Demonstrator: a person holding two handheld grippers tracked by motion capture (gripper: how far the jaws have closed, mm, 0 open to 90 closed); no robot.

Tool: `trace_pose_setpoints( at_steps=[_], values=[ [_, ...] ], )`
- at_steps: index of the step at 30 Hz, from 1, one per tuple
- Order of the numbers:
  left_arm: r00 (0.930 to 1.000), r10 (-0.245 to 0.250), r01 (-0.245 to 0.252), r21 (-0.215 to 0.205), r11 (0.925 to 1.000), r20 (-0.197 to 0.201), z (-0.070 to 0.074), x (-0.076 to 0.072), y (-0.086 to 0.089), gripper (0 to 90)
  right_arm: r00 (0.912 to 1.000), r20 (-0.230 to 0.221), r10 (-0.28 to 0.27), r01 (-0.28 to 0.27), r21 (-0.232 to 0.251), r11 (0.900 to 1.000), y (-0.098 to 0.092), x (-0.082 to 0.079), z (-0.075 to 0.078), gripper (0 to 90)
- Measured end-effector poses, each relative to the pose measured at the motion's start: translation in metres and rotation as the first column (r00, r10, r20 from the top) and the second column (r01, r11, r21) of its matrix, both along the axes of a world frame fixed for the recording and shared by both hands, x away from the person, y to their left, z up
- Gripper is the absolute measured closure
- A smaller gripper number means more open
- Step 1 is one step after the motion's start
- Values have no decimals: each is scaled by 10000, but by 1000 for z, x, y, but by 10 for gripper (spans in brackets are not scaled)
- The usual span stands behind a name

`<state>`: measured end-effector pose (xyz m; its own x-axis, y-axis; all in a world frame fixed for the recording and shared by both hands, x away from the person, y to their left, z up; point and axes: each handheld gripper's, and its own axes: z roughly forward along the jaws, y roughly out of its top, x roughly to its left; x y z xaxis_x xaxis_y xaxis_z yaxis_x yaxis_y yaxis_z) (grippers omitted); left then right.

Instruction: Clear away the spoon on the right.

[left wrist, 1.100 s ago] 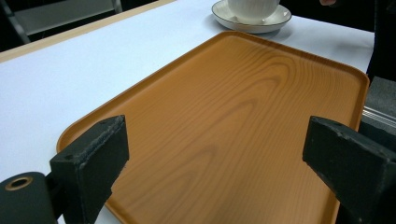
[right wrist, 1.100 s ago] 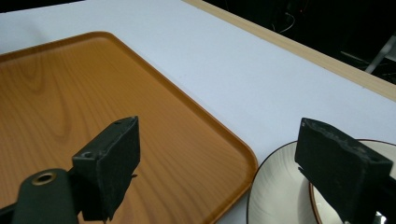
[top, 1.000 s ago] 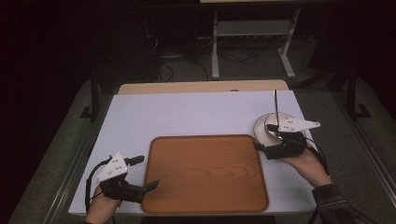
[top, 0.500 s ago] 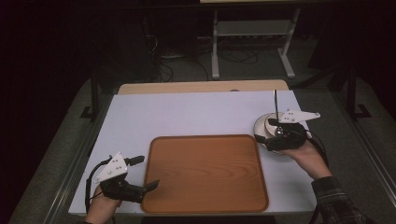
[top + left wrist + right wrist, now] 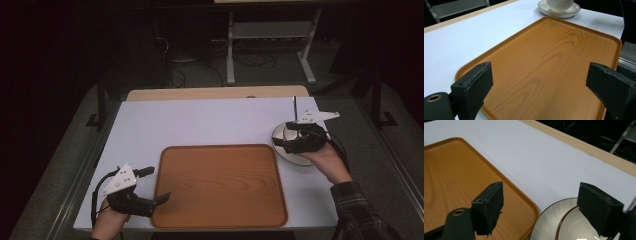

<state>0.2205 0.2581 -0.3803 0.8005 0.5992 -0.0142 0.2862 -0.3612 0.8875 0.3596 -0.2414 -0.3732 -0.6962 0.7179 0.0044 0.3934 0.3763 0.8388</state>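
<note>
White table (image 5: 210,125): unmarked wooden tray (image 5: 220,185), saucer (image 5: 282,145) w/ cup.

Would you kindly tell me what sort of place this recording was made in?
Probably a lab or recording workspace: a white-topped table bearing a brown wooden tray, a metal equipment stand and loose cables on the dark floor behind.

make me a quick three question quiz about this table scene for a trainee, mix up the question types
1. True or false: the wooden tray carries a cup.
2. Which gripper hovers over the saucer? A) left B) right
3. What colour is the table surface under the tray?

Key
1. False, it is bare.
2. B, the right gripper, jaws apart, nothing between them; the left gripper is at the tray's near left corner.
3. White.
</note>
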Motion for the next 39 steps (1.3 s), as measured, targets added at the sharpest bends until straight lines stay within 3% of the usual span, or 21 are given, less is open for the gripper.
trace_pose_setpoints(
  at_steps=[13, 18, 21, 27, 31, 32, 39],
  values=[
    [10000, 22, -22, -15, 10000, -30, 0, 0, 0, 65, 9972, -342, -672, 670, -85, 9977, -8, 28, 4, 403],
    [10000, 18, -18, 0, 10000, -48, 0, 0, 0, 65, 9919, -386, -1208, 1213, 90, 9926, -15, 41, 3, 572],
    [10000, 23, -23, -12, 10000, -56, 0, 0, 0, 66, 9885, -416, -1455, 1454, -49, 9894, -17, 47, 0, 668],
    [10000, 44, -44, -30, 10000, -68, -1, 1, 0, 65, 9767, -556, -2071, 2077, 51, 9782, -27, 59, -8, 879],
    [10000, 38, -38, -44, 10000, -73, -1, 1, 0, 65, 9672, -611, -2464, 2465, -62, 9691, -32, 65, -8, 897],
    [10000, 35, -36, -31, 10000, -80, -1, 1, 1, 66, 9611, -648, -2686, 2684, -118, 9632, -34, 69, -9, 897],
    [9999, 38, -39, -46, 10000, -96, -1, 1, 1, 66, 9496, -590, -3079, 3067, -278, 9514, -35, 78, -11, 897]
  ],
)
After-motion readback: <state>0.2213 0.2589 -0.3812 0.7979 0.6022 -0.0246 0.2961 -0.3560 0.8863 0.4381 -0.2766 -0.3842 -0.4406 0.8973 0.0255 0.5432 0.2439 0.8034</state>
